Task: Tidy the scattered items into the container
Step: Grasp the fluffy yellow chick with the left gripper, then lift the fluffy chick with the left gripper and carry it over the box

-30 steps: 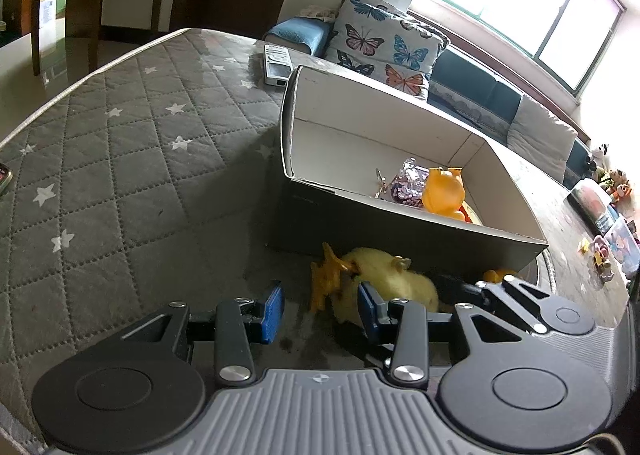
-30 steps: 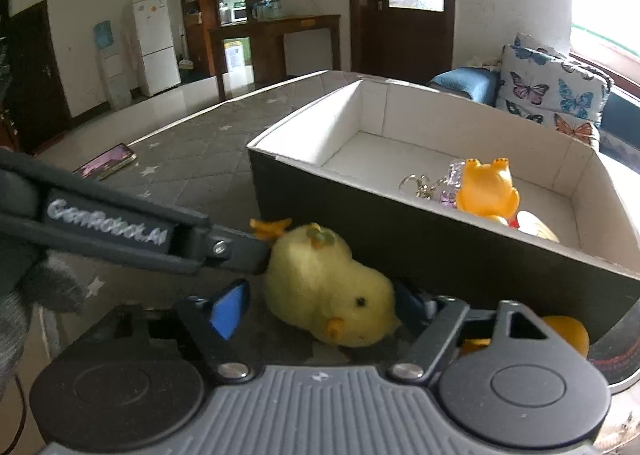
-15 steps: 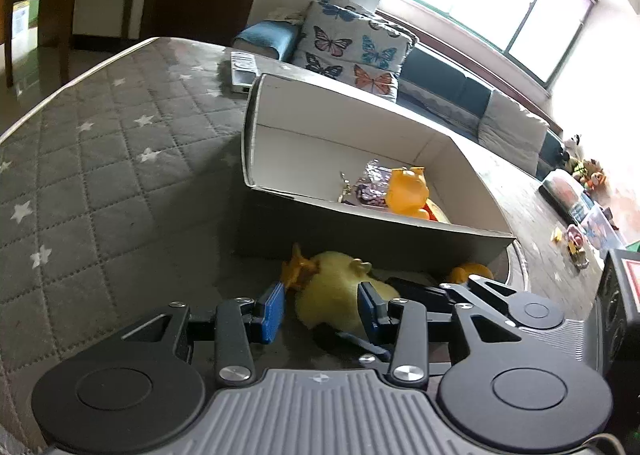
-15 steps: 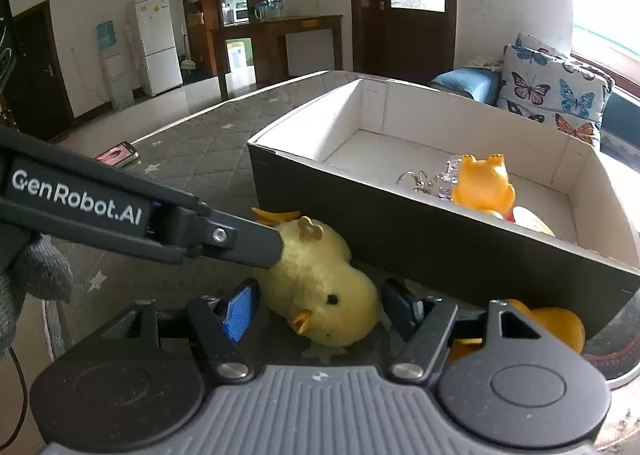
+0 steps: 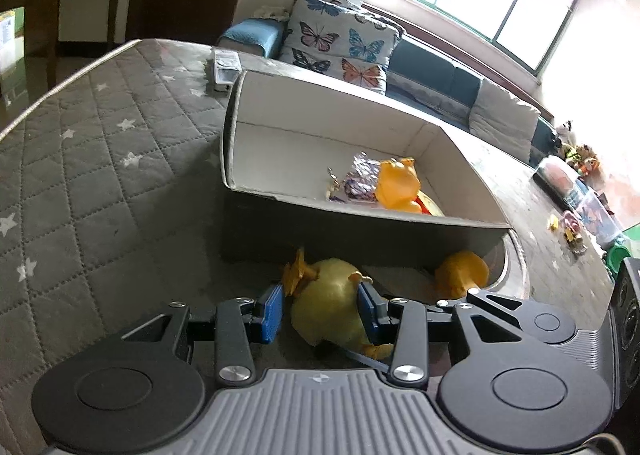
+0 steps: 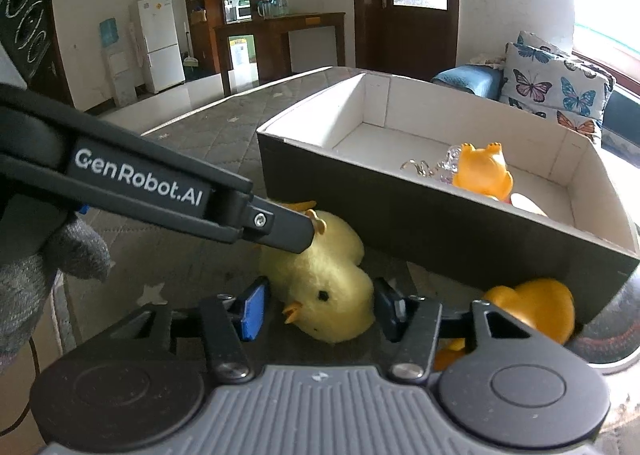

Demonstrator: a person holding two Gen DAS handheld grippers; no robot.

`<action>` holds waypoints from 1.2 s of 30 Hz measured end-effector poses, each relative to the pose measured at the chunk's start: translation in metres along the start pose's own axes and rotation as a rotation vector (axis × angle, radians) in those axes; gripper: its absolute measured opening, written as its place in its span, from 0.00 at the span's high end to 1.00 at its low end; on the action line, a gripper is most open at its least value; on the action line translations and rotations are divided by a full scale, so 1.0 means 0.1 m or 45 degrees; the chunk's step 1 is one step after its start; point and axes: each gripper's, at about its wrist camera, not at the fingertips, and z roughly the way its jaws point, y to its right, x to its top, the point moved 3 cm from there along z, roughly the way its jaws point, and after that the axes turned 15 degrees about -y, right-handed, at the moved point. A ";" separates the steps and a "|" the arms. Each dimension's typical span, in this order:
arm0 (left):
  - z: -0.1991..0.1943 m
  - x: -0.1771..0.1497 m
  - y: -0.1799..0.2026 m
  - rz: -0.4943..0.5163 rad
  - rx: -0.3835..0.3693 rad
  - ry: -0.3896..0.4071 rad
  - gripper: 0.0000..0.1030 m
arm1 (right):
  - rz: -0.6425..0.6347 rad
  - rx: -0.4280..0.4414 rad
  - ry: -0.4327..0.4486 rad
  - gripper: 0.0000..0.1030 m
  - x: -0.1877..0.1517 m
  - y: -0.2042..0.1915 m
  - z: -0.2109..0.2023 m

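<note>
A yellow plush chick [image 5: 328,305] [image 6: 324,287] lies on the grey quilted table in front of the box [image 5: 360,231] [image 6: 440,223], a dark cardboard container with white inside. My left gripper [image 5: 320,311] is open with the chick's body between its blue pads, right pad touching. My right gripper [image 6: 318,311] is open around the chick's head end. The left gripper's finger [image 6: 276,227] lies over the chick in the right wrist view. An orange toy [image 5: 396,185] [image 6: 484,171] and a shiny wrapper [image 5: 360,175] lie in the box. An orange rubber duck [image 5: 460,275] [image 6: 532,307] sits by the box corner.
A remote [image 5: 224,67] lies on the table behind the box. Small toys [image 5: 568,227] are scattered at the table's far right. A sofa with butterfly cushions [image 5: 340,43] stands beyond the table. The quilted mat [image 5: 100,175] stretches left of the box.
My left gripper has moved forward so the chick now sits between its pads. My right gripper has closed in around the chick's head end. The chick has shifted slightly.
</note>
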 end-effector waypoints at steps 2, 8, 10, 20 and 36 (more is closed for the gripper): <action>0.02 -0.04 0.04 0.015 -0.039 -0.028 0.59 | 0.005 0.012 -0.007 0.55 -0.06 0.01 -0.05; 0.04 -0.12 0.18 0.071 -0.065 -0.056 0.59 | 0.023 -0.003 -0.008 0.55 -0.21 0.04 -0.17; 0.06 -0.14 0.22 0.081 -0.074 -0.065 0.59 | 0.026 -0.005 -0.014 0.55 -0.25 0.05 -0.21; 0.08 -0.25 0.41 0.110 -0.130 -0.101 0.59 | 0.114 -0.010 -0.037 0.55 -0.51 0.09 -0.41; 0.14 -0.22 0.43 0.072 -0.138 -0.113 0.57 | 0.151 -0.010 -0.004 0.53 -0.52 0.13 -0.37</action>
